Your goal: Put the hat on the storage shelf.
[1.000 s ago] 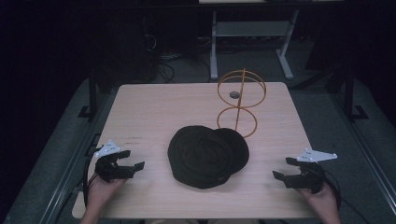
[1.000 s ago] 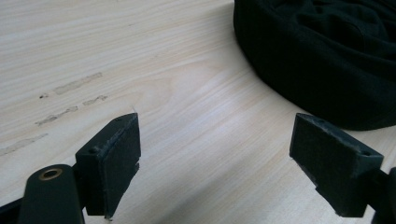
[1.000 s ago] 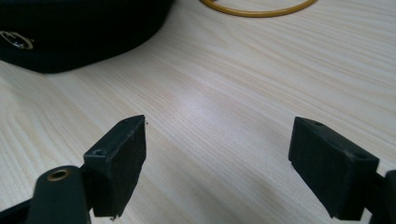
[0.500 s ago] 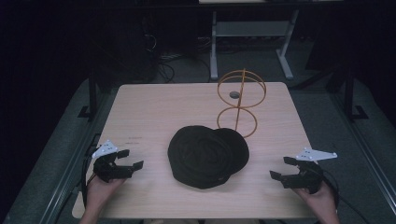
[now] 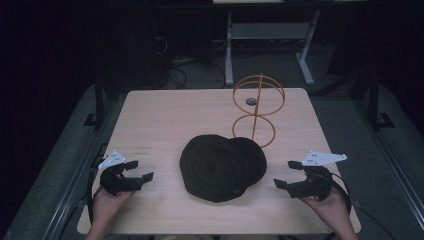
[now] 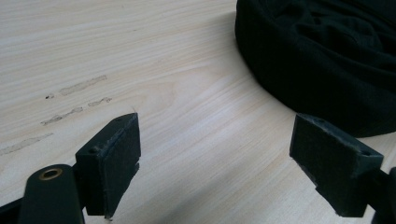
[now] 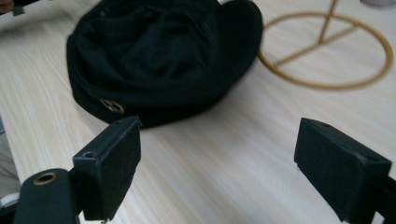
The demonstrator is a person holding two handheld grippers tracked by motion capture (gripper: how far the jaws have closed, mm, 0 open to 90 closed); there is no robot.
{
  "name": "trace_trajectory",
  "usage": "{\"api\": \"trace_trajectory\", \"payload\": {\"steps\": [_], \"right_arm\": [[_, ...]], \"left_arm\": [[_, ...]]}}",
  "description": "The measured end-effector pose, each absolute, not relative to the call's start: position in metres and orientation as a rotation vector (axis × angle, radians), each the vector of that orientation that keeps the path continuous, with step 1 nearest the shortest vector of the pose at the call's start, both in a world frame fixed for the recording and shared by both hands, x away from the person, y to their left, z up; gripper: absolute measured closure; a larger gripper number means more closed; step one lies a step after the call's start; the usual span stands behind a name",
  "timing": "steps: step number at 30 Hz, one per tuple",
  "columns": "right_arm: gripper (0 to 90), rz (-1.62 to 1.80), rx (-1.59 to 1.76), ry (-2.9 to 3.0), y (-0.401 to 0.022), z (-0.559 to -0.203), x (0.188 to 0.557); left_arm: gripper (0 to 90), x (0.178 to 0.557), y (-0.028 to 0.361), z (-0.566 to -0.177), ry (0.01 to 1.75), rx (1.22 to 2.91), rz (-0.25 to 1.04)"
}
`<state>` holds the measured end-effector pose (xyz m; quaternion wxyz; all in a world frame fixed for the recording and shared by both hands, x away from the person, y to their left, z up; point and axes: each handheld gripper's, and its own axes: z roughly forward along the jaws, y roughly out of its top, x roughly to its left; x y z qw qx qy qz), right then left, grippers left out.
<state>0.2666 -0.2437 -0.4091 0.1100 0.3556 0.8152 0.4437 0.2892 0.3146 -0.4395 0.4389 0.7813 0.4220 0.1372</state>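
**Both grippers flanking the cap, nothing lifted yet**

Nearest the person, the left gripper point(image 5: 134, 172) is waiting at the table's point(image 5: 165, 115) near left edge, jaws standing wide with bare wood between them. Opposite, the right gripper point(image 5: 286, 174) is hovering near the right edge; its jaws have just been opening to full spread and are gripping nothing. Between the two, apart from both, the black cap point(image 5: 222, 160) is lying crumpled on the tabletop, its brim pointing toward the gold wire hat stand point(image 5: 257, 107) just behind it. Judging by this, the work is barely starting: the cap is untouched, the stand is standing empty, and grasping and placing both remain.
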Motion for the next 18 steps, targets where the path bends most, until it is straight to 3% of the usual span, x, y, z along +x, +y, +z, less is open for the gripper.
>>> {"api": "trace_trajectory", "payload": {"steps": [18], "right_arm": [[16.2,1.317,0.819,2.515,-0.167,-0.386,0.277]], "left_arm": [[16.1,0.291,0.314,-0.44,1.044,1.944,0.339]]}}
